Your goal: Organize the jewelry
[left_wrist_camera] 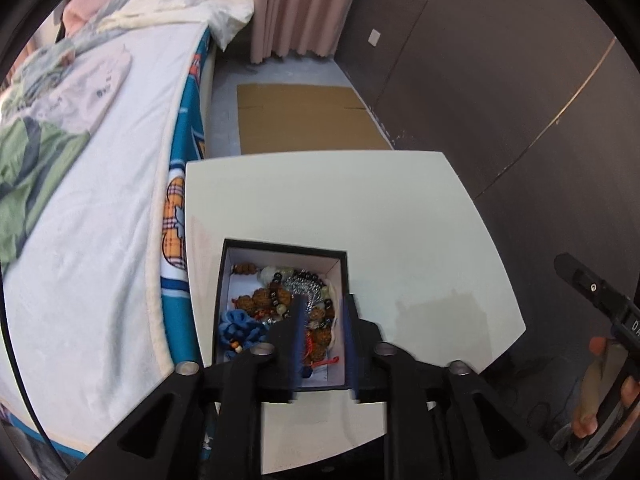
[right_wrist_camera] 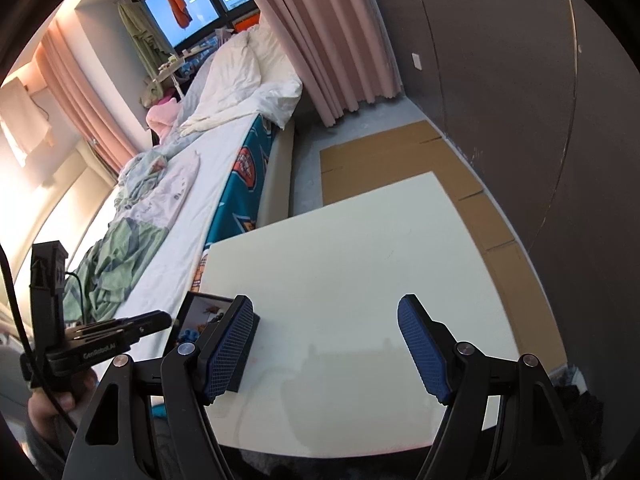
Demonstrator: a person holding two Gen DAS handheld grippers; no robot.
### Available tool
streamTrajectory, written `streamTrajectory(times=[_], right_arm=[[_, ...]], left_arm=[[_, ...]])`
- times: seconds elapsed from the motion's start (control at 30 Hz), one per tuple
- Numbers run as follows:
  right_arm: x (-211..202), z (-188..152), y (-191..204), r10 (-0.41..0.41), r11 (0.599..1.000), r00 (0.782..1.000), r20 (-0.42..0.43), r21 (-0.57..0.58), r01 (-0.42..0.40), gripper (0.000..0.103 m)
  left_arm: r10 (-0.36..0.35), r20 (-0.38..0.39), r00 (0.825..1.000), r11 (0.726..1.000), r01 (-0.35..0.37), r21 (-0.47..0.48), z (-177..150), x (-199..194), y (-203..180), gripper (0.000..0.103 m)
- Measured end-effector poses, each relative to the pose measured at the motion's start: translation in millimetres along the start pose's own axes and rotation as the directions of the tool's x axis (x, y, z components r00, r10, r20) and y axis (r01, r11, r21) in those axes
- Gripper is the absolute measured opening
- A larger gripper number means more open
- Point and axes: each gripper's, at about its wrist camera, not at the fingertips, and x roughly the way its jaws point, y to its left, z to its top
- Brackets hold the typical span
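- The black-walled cardboard box with a white lining (left_wrist_camera: 343, 280) sits on the glossy white square surface (left_wrist_camera: 400, 220), near the edge that runs alongside the bed (left_wrist_camera: 100, 220).
- Inside the box lies a tangle of jewelry: brown knobbly seed beads (left_wrist_camera: 260, 298), dark round beads (left_wrist_camera: 276, 280), a silver chain piece (left_wrist_camera: 306, 286), pale green stones (left_wrist_camera: 276, 271), a blue fabric scrunchie (left_wrist_camera: 240, 326) and a red cord (left_wrist_camera: 330, 361).
- The left gripper (left_wrist_camera: 324, 312) hangs over the box's near right part, its jaws narrowly apart; whether they pinch any bead cannot be told.
- The right gripper (right_wrist_camera: 326, 350) hovers over bare surface just right of the box (right_wrist_camera: 200, 316), jaws released and spread wide, the 2 blue textured pads (right_wrist_camera: 420, 352) gripping nothing.
- A flattened brown cardboard sheet (left_wrist_camera: 304, 116) lies on the floor beyond the surface, pink curtains (right_wrist_camera: 332, 40) behind it.
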Motion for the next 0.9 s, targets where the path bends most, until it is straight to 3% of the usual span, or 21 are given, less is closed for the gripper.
streamTrajectory(times=[0.03,0.1,0.13,0.57,0.9], right_arm=[[1,-2,1,-0.003,1.0,1.0,-0.008,0.001,0.003,0.075],[1,-4,4,-0.019,1.0,1.0,-0.013,-0.004,0.019,0.075],[2,-4,6,-0.025,1.0,1.0,-0.013,-0.006,0.025,0.075],[-17,-18,27,0.007,1.0,1.0,-0.019,-0.02,-0.007,0.075],[-52,-44,52,-0.014,0.998,0.999,0.031,-0.066,0.016,0.075]], left_arm=[[-0.004,0.008,1.0,1.0,0.004,-0.005,0,-1,2,0.054],[-0.014,0.046,0.999,1.0,0.015,-0.017,-2,-8,6,0.075],[-0.021,0.065,0.998,1.0,0.022,-0.02,-2,-12,8,0.078],[-0.05,0.147,0.988,0.998,0.053,-0.014,-26,-55,13,0.078],[-0.007,0.288,0.958,1.0,-0.001,0.028,-70,-115,-2,0.093]])
